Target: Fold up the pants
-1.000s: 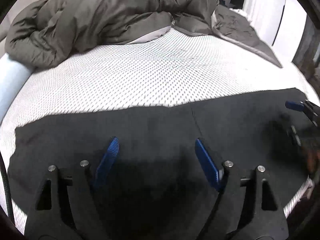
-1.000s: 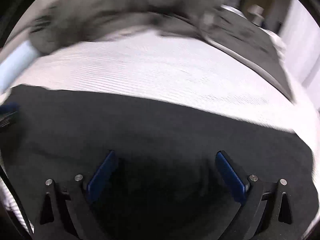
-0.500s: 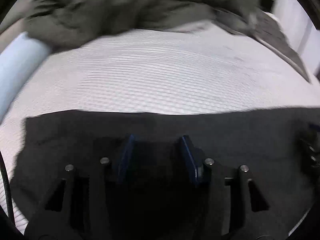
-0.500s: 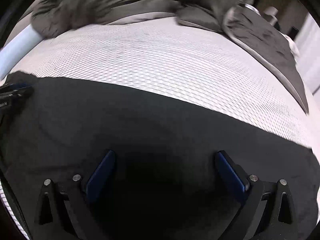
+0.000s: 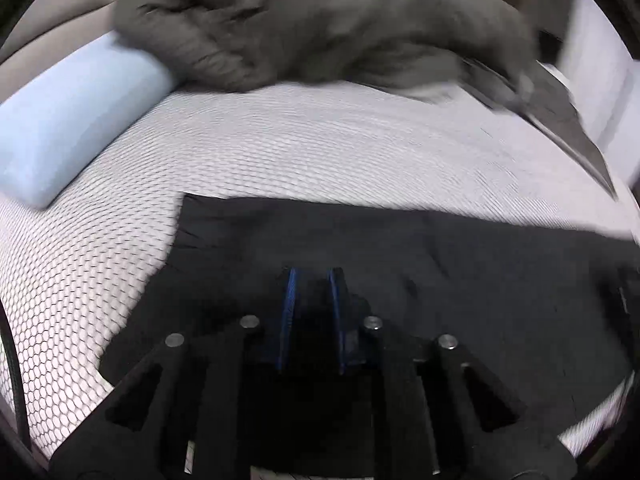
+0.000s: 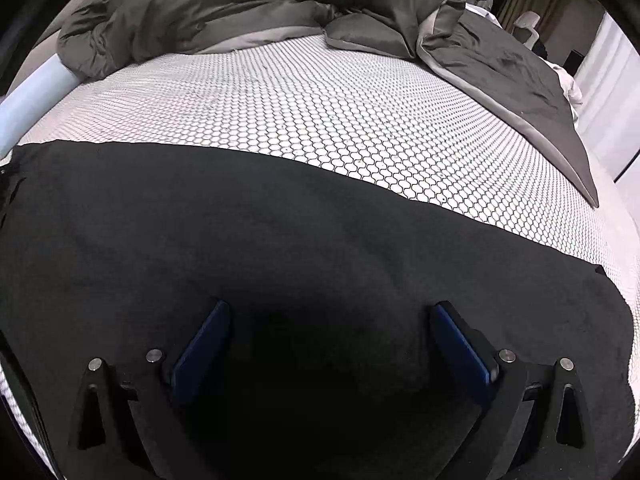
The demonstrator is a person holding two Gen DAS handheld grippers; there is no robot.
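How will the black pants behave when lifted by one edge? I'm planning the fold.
Likely floppy: the black pants lie flat, moulded to the mattress. Probably light, so they should drape. Their matte cloth looks unlikely to slip.

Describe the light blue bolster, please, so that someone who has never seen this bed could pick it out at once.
Start from the white honeycomb-patterned mattress that fills the view. Follow it to its far left edge, where the crumpled grey duvet ends. The bolster is the smooth, pale blue cylinder there, one end tucked under the duvet; it is the only pale blue thing there, unlike the flat black pants nearby.
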